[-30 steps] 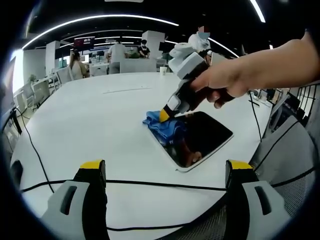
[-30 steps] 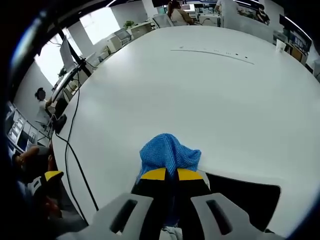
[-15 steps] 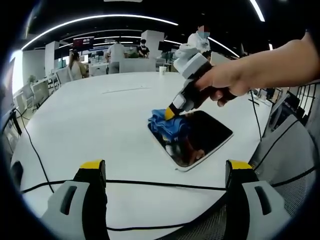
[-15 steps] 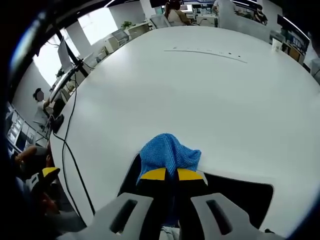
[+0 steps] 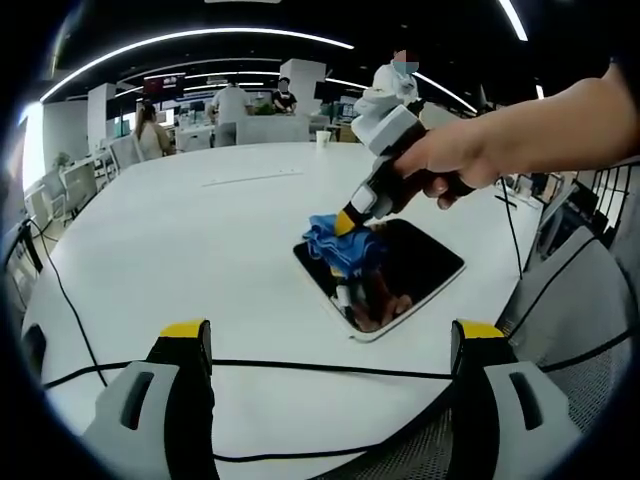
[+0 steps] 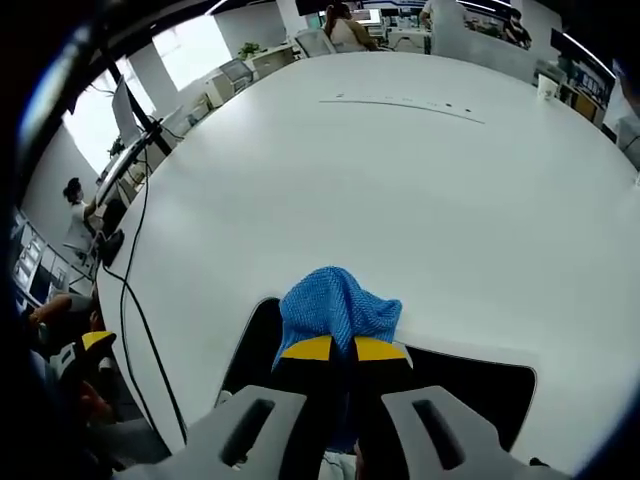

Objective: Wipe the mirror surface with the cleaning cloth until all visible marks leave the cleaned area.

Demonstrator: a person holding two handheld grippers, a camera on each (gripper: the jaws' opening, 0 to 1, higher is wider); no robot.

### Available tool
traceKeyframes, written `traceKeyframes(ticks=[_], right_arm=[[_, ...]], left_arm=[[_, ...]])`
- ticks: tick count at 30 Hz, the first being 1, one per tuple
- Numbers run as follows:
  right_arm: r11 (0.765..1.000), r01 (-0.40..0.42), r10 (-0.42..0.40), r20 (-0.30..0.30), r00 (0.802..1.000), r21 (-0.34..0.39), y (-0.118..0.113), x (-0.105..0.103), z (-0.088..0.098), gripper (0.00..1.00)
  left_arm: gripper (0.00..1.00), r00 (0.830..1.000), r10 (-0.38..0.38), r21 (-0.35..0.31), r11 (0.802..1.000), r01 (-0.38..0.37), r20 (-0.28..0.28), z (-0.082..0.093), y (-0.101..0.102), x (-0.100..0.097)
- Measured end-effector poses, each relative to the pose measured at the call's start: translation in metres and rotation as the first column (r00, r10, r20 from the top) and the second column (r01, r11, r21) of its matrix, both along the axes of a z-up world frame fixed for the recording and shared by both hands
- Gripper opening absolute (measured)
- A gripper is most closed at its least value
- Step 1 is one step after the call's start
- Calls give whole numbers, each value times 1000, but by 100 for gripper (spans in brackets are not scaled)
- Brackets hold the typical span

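Your right gripper has its jaws pinched together on the blue cleaning cloth, pressing it down on the near-left part of the dark mirror, which lies flat on the white table. In the left gripper view your hand holds that gripper tilted over the mirror. Your left gripper hangs near the table's edge, well apart from the mirror, jaws spread wide with nothing between them, above a black cable
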State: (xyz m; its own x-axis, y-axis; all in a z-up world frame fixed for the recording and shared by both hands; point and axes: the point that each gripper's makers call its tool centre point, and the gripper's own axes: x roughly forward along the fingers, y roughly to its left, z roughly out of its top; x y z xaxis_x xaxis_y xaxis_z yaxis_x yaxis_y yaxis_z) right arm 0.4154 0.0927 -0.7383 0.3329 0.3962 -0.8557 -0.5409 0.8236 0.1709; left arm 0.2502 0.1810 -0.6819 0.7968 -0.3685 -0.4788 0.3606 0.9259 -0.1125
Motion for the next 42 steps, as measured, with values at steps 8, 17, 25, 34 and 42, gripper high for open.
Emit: traceKeyframes(ticks=[8,17,25,34,42], right_arm=[[1000,1,-1,5,1000,-6,-1,0,-1,0],[1000,29,-29,-4,1000,-4,-2,-2,-3,0],[999,36,-36,8,999,-2,-5,-15,-1,0],[999,50,-50,2,999,12,-8,-31,-3,0],[999,50,-50,9,999,18,-10,-46,-2,0]], left_arm=[[99,1000,-1,1,1000,1,-1,0,0,0],[99,1000,1,2,1000,-1,1,0,1,0],[99,1000,10,4,1000,-10,8,1,2,0],[99,1000,12,8,1000,-12,15,2,2,1],[99,1000,9,14,1000,-9,19,3,2,0]])
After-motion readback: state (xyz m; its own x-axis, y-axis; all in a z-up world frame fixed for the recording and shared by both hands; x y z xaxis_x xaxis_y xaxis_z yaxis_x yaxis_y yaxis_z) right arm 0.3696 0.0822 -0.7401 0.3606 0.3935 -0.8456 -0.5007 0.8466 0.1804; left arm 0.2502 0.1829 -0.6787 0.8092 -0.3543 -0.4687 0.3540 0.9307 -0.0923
